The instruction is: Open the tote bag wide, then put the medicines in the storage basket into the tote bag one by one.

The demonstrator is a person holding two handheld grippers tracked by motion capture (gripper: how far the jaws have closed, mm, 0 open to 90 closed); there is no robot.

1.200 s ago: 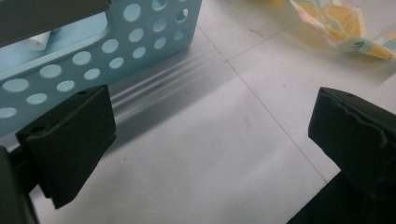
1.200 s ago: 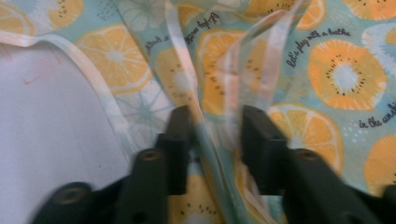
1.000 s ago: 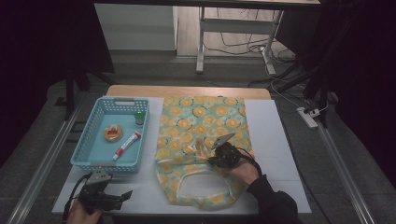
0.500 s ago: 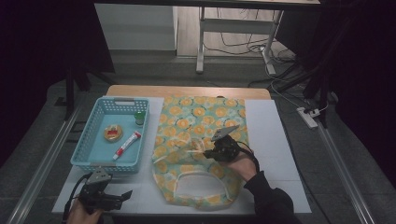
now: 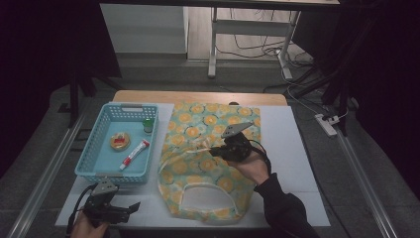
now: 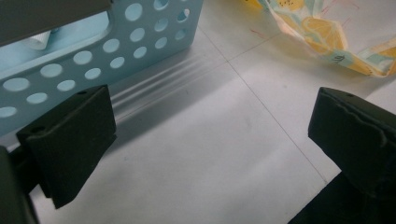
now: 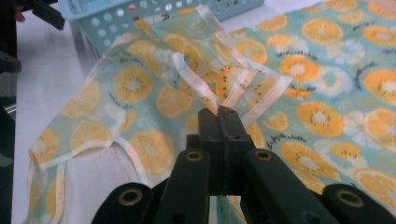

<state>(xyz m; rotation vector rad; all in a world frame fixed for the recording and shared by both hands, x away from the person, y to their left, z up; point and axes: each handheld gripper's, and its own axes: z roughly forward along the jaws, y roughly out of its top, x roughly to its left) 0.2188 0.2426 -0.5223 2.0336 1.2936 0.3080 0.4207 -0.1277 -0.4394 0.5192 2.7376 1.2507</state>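
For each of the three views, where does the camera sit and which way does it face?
High view: above the person's side, facing forward and down on the table; both forearms and hands enter from below.
Left gripper view: rides the left claw, looking low across the white table at the blue basket; its open jaws show.
Right gripper view: rides the right claw, looking along shut jaws pinching the orange-print apron.
Shared: all three show the basket and apron.

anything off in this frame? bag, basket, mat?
Nothing damaged or spilled. The orange-print bag is rumpled rather than flat: the right hand-held gripper is shut on its strap, lifting the cloth into a peak. Items sit inside the blue basket.
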